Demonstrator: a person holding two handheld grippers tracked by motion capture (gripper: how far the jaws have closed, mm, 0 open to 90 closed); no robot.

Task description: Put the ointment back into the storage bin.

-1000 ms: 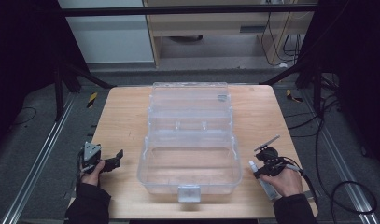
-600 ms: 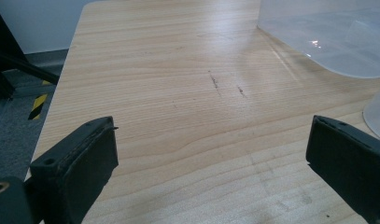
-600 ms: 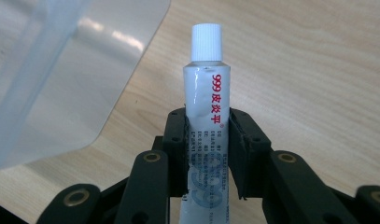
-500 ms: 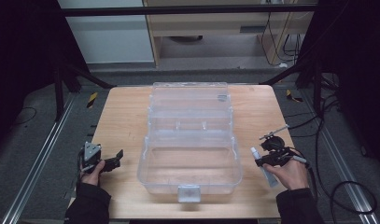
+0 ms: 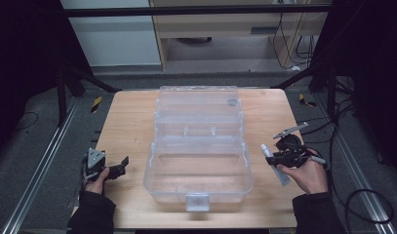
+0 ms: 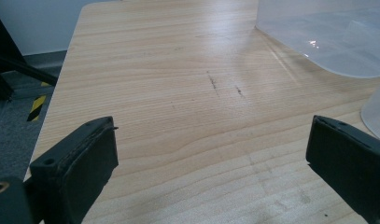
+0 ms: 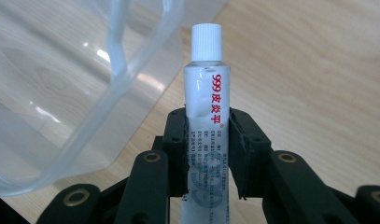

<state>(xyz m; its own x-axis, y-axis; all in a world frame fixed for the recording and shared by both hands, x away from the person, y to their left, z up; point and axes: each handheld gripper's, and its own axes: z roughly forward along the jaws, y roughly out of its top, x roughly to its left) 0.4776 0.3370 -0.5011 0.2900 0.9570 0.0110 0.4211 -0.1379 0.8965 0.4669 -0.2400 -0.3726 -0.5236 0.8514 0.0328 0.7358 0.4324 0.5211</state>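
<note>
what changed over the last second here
The right gripper, shut on the white tube, has lifted off the table beside the clear plastic box. The grip is the same as before. The left gripper, jaws open, stayed put, and the box hasn't moved.

The high camera hangs above my side of the wooden surface (image 5: pixel 132 126) and looks forward and down, far enough back to take in all of it, the clear plastic case (image 5: pixel 198 146) in the middle and both my hands. The camera on my left tool (image 5: pixel 108 170) sits low and close, facing across bare wood toward the case's edge (image 6: pixel 318 42). The one on my right tool (image 5: pixel 279 157) looks along its jaws, very near the ointment tube (image 7: pixel 207 116), with the case's rim (image 7: pixel 117 88) beside it. All three views share that case and the wood.
</note>
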